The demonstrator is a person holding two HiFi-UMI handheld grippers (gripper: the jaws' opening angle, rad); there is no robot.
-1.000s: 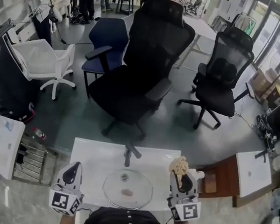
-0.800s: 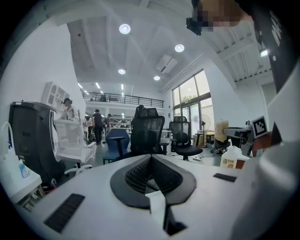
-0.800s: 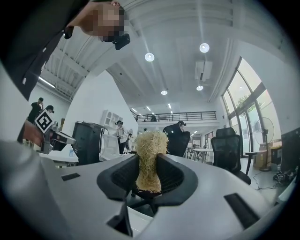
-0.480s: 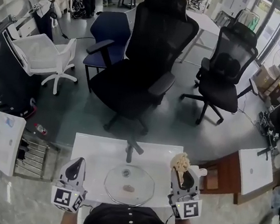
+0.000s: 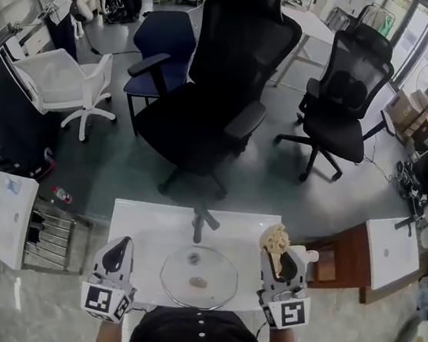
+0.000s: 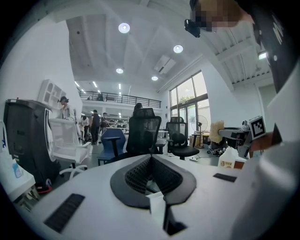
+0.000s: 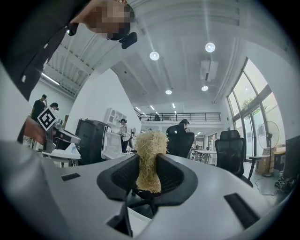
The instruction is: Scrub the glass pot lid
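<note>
On the white table point(image 5: 145, 228) directly below the person, the glass pot lid point(image 5: 213, 271) lies flat between the two grippers, touching neither, with a small brownish patch point(image 5: 199, 282) near its middle. At the lid's left, the left gripper point(image 5: 120, 243) hovers by the table's near left corner; the left gripper view shows its ribbed black jaws pressed fully together point(image 6: 151, 161) with nothing between them. At the lid's right, the right gripper point(image 5: 275, 249) points away from the person, and its jaws are clamped on a pale, straw-coloured fibrous scrubber point(image 5: 274, 237). In the right gripper view the scrubber point(image 7: 150, 159) stands upright in the pinch, its frayed top rising above the jaw tips. Beyond the table's far edge stands a large black office chair point(image 5: 224, 90), with a blue chair point(image 5: 163, 48) and a white chair point(image 5: 62, 86) to its left and a black mesh chair point(image 5: 347, 97) to its right. People stand in the far background at upper left.
</note>
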